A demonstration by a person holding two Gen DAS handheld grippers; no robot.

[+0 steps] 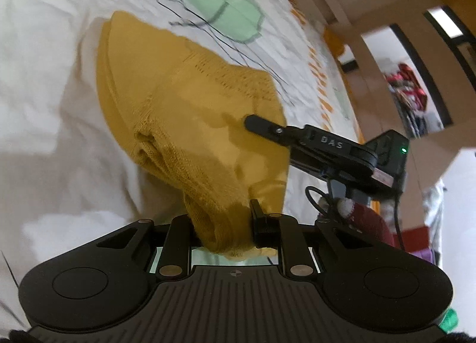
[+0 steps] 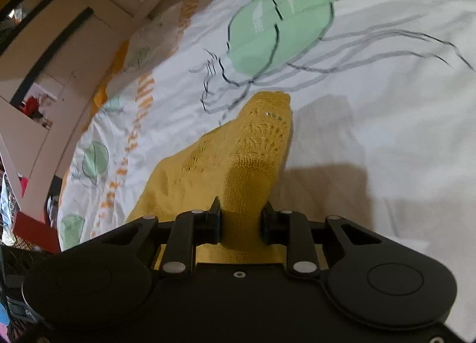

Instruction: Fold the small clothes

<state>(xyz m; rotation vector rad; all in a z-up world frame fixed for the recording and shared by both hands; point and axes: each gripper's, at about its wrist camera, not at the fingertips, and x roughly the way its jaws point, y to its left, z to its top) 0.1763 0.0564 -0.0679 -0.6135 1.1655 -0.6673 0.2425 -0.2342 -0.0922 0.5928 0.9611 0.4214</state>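
Observation:
A mustard-yellow knit garment lies partly lifted above a white bedsheet printed with green jellyfish. My left gripper is shut on a bunched edge of the garment at its near end. My right gripper is shut on another edge of the same garment, which hangs forward from its jaws with the lacy tip touching the sheet. In the left wrist view the right gripper reaches in from the right with its fingers on the cloth.
The bedsheet spreads wide around the garment. A beige wooden bed frame runs along the far side. Beyond it are shelves with red and mixed items, and clutter shows at the left edge of the right wrist view.

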